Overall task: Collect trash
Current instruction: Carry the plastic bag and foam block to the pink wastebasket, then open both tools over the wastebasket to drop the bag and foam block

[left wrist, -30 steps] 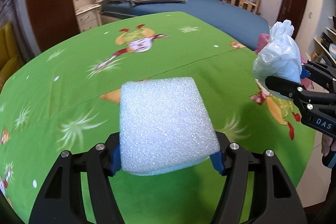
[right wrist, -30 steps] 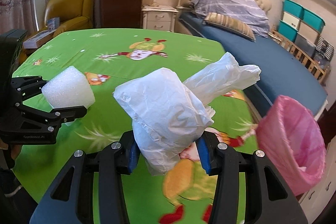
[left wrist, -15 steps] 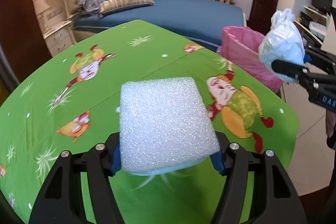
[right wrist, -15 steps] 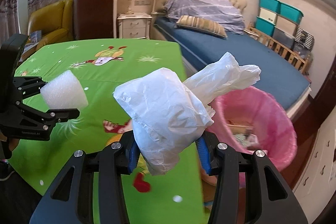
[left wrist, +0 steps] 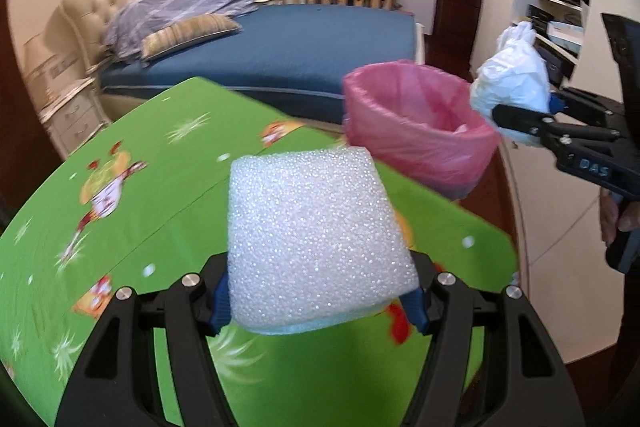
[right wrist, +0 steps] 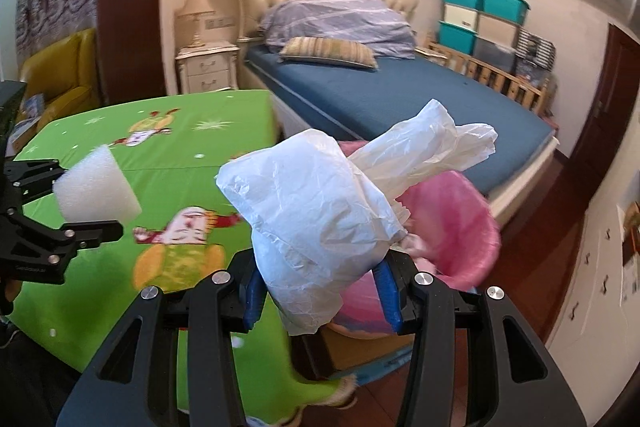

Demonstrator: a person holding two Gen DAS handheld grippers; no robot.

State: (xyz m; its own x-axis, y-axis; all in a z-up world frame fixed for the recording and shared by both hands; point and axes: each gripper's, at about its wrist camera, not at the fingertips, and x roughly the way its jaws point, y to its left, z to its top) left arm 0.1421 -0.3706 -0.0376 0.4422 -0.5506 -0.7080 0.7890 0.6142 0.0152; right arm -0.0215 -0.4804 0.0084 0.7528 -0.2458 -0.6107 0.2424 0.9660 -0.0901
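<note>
Both hands loaded here: the left tongs (left wrist: 318, 301) are clamped on a white foam block (left wrist: 316, 243), blue pads pressing its lower sides, and the right tongs (right wrist: 320, 287) are squeezing a crumpled white plastic bag (right wrist: 316, 211), its loose tail flaring up and away to the right. The target is the pink-lined trash bin (left wrist: 416, 131), standing off the far corner of the green cartoon-print counter (left wrist: 160, 187), between it and the blue bed (left wrist: 280, 47). Now the geometry that matters: in the right wrist view the bag hangs directly in front of the bin's open mouth (right wrist: 452, 219), looking close to over it, so the right hand is clearly the nearer one. The foam block sits over the counter, with the bin ahead and to the right of it, a fair way apart. My read: the bag drops first, and the left hand needs to travel on past the counter's edge before letting go.
</note>
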